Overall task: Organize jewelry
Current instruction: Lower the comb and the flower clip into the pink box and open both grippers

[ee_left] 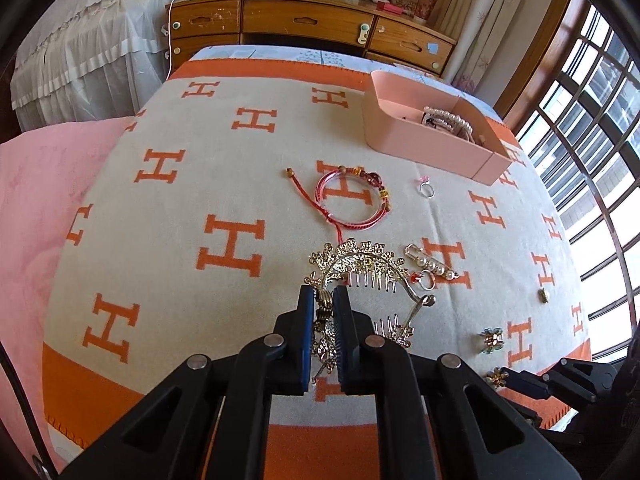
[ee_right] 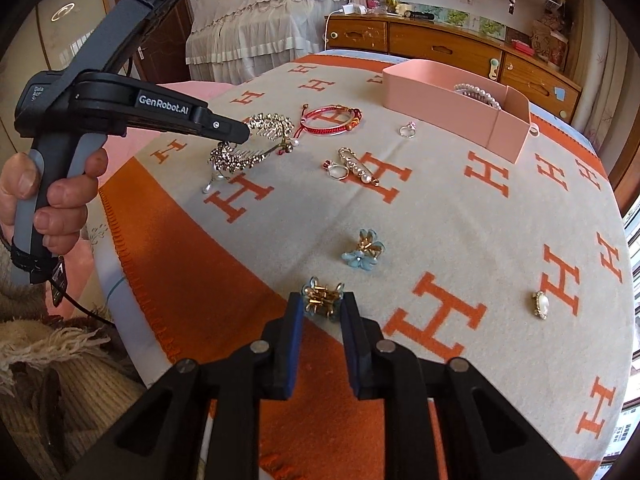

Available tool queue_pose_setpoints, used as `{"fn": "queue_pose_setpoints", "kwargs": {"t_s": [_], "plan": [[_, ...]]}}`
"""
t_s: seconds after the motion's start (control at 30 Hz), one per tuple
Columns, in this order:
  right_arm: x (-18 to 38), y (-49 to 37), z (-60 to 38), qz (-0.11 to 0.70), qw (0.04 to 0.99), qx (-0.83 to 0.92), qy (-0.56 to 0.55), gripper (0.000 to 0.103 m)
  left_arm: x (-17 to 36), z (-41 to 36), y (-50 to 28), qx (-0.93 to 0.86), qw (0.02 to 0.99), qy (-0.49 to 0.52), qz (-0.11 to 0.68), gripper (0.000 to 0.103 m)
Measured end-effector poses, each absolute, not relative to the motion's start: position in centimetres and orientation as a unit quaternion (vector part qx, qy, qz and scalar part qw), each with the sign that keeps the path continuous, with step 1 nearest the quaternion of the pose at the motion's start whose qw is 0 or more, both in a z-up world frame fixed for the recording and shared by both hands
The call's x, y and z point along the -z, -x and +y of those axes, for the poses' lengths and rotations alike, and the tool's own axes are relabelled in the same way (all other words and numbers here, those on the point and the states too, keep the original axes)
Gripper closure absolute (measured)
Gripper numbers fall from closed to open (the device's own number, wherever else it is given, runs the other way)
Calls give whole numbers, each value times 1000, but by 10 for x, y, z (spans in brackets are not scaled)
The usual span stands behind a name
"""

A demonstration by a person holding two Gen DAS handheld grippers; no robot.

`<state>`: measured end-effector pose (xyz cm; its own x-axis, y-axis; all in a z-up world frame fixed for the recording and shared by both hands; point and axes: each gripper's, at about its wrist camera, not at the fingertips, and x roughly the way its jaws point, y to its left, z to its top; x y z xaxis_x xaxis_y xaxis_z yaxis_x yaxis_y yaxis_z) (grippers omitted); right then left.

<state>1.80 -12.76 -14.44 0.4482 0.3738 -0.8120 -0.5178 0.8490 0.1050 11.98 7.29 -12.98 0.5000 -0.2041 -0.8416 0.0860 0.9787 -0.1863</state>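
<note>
My left gripper (ee_left: 324,298) is shut on one end of a gold tiara comb (ee_left: 360,260), which hangs just above the blanket; the right wrist view shows that gripper (ee_right: 245,135) in a person's hand, with the tiara (ee_right: 248,152) below it. My right gripper (ee_right: 322,306) is down at the blanket's near edge. Its pad tips press on both sides of a blue flower hair clip (ee_right: 322,300). On the blanket lie a red cord bracelet (ee_left: 374,179), a silver ring (ee_left: 427,192), a pearl pin (ee_left: 432,264) and a second blue flower clip (ee_right: 362,252). A pearl hairpiece lies in the pink box (ee_left: 420,148).
An oval pearl brooch (ee_right: 540,304) lies to the right on the orange-and-cream H-pattern blanket (ee_right: 440,220). A pink cushion (ee_left: 40,200) sits left of the blanket. A wooden dresser (ee_left: 308,20) stands behind it, and a barred window (ee_left: 592,120) is at the right.
</note>
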Motion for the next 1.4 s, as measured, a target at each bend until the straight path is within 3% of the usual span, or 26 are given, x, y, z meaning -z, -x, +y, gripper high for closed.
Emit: {"fn": "queue_pose_setpoints", "kwargs": {"t_s": [0.33, 0.73, 1.0, 1.33, 1.4], "plan": [[94, -46, -144, 415, 869, -269, 12, 84, 66, 64, -130, 100, 895, 63, 430, 96], [31, -156, -185, 377, 905, -176, -84, 84, 8, 21, -191, 128, 915, 47, 379, 96], [61, -226, -200, 418, 888, -135, -135, 84, 28, -8, -263, 137, 901, 52, 408, 96], [101, -255, -197, 463, 864, -121, -159, 83, 80, -25, -311, 125, 882, 52, 451, 95], [105, -258, -197, 468, 859, -124, -168, 83, 81, -23, -312, 129, 881, 60, 451, 90]]}}
